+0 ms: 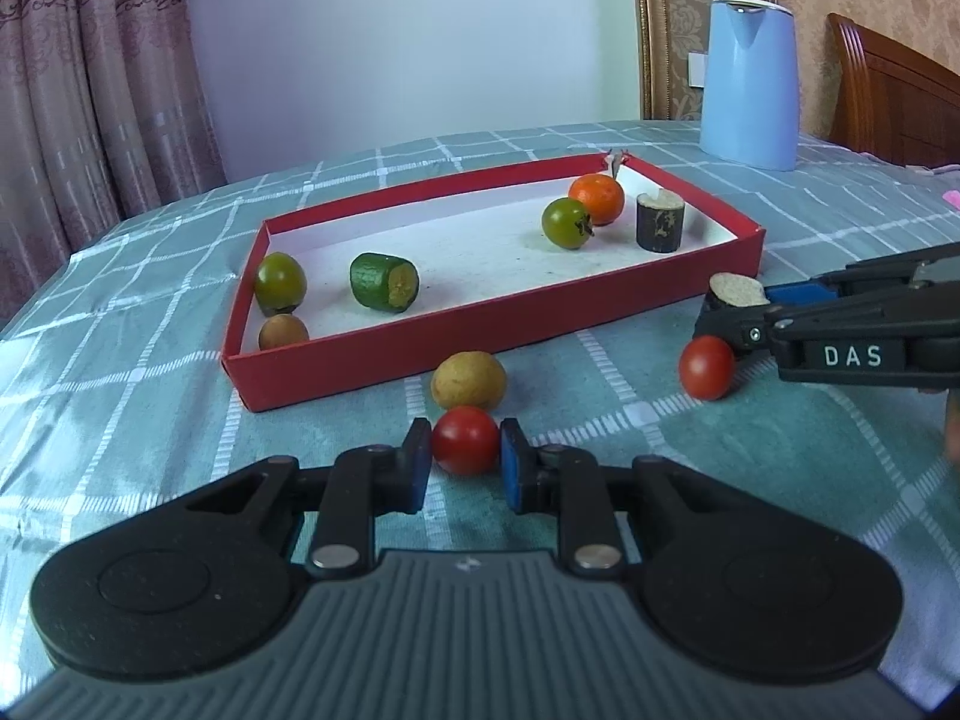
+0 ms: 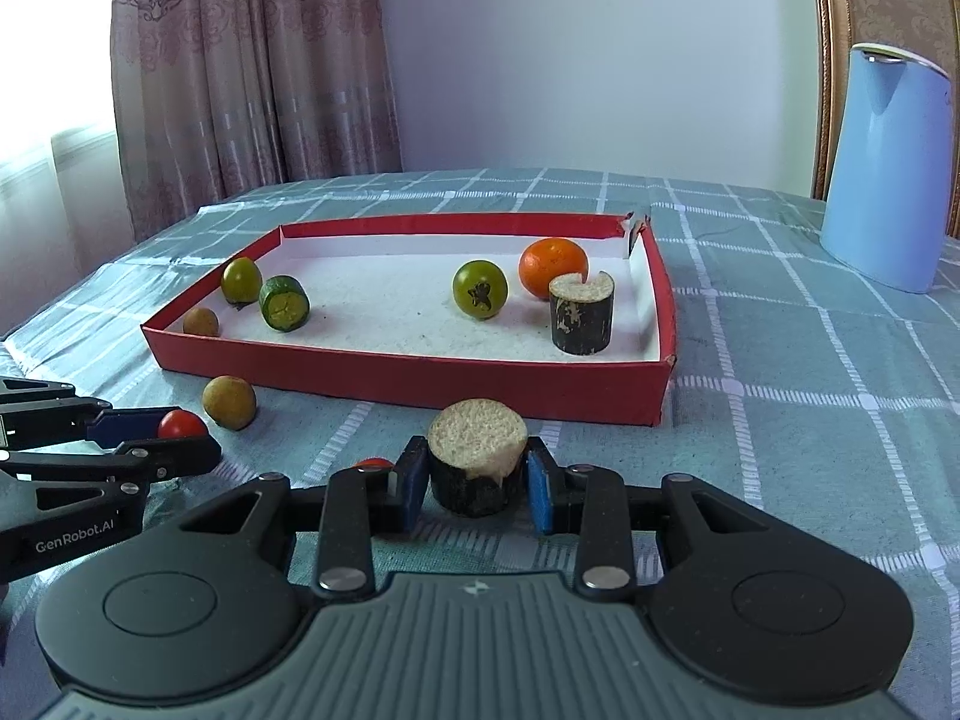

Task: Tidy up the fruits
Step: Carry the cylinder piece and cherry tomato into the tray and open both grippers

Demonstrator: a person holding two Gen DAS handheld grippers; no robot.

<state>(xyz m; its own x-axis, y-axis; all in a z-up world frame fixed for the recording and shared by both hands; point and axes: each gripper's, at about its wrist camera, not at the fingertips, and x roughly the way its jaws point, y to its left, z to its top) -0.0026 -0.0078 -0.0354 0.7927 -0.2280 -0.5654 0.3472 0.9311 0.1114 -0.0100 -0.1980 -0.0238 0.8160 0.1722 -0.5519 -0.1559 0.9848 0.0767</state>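
Left wrist view: a red tray [image 1: 480,354] holds green fruits, an orange [image 1: 597,198] and a dark cane segment [image 1: 660,222]. A yellowish longan [image 1: 468,383] lies just beyond the left gripper [image 1: 465,462], which is clenched on a cherry tomato [image 1: 465,439]; a second tomato [image 1: 707,367] sits beside the right gripper.

Right wrist view: the right gripper [image 2: 477,483] grasps a cut cane piece [image 2: 477,456] before the tray's near wall. Teal checked cloth [image 2: 810,420] covers the tabletop, with a blue kettle [image 2: 882,180] and curtains [image 2: 240,72] behind.
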